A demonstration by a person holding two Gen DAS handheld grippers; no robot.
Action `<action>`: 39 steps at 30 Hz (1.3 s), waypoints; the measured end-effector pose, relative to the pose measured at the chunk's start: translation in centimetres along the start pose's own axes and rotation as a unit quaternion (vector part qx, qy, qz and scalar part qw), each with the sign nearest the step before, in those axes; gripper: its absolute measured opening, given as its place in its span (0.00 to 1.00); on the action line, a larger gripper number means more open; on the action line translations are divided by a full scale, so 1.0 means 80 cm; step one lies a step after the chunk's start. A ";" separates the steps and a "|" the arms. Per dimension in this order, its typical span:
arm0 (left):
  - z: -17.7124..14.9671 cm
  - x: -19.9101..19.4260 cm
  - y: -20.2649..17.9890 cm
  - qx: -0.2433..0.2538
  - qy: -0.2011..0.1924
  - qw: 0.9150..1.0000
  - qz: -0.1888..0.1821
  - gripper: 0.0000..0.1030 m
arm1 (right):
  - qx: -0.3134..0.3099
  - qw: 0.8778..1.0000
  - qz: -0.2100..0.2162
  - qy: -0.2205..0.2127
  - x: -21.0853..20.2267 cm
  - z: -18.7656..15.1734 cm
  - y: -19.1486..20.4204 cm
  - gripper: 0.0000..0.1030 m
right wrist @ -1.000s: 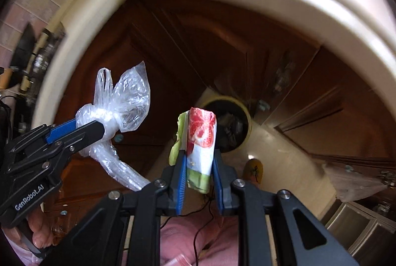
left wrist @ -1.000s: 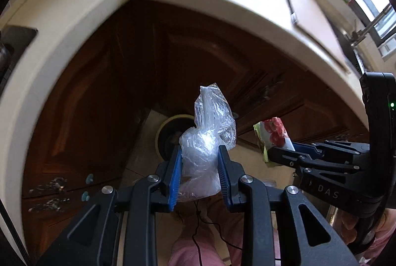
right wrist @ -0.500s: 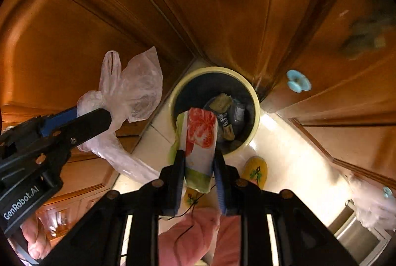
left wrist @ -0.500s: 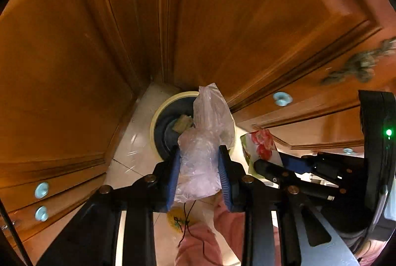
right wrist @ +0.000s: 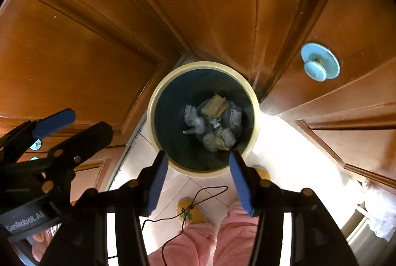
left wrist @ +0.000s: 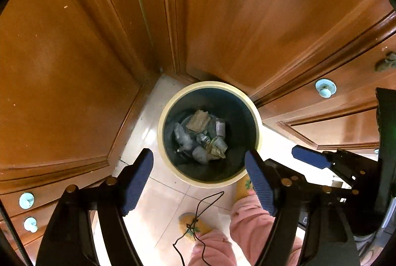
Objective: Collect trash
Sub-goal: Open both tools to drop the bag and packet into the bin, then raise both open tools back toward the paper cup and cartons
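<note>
Nearest: person's pink trouser legs (left wrist: pixel 250 216) and yellow slippers (right wrist: pixel 191 210) on the tiled floor (left wrist: pixel 168 194), a thin black cord (left wrist: pixel 198 214) dangling in front of them.

Left gripper (left wrist: pixel 199 179) points straight down, fingers (left wrist: pixel 137 179) spread wide and opening, nothing between the blue pads. Right gripper (right wrist: pixel 198 181) also aimed down, fingers (right wrist: pixel 238 179) apart and opening, nothing between them either. The two sit side by side: the right one shows at the right edge of the left wrist view, the left one at the left edge of the right wrist view.

Directly below both: round trash bin (left wrist: pixel 258 122), cream rim, dark inside, standing on the floor in the corner where the cabinet fronts meet. Trash (right wrist: pixel 212 122) lies at the bottom of it: a tan flat piece, crumpled clear plastic, small wrappers. Can't make out individual items beyond that, too dark and small.

Beyond the bin: brown wooden cabinet doors (left wrist: pixel 74 67) on both sides, pale blue round knobs (right wrist: pixel 319 65) on them. A whitish plastic bag (right wrist: pixel 378 206) sits at the far right edge of the right wrist view, next to something metal.
</note>
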State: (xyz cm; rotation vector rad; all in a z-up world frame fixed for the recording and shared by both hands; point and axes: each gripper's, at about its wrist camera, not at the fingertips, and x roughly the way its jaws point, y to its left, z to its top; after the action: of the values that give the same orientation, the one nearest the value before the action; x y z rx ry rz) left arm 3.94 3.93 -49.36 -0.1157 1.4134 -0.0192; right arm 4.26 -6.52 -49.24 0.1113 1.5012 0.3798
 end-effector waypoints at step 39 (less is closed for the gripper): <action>0.007 -0.578 -0.041 0.094 -0.230 0.968 -0.019 0.91 | 0.018 0.976 -0.026 -0.216 -0.511 -0.050 0.113 0.52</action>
State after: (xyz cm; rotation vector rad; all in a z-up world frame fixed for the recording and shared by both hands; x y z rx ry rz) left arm -2.64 4.48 -3.46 0.0114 0.9382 -0.1495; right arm -2.26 -11.52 -7.96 0.1708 1.0795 0.2651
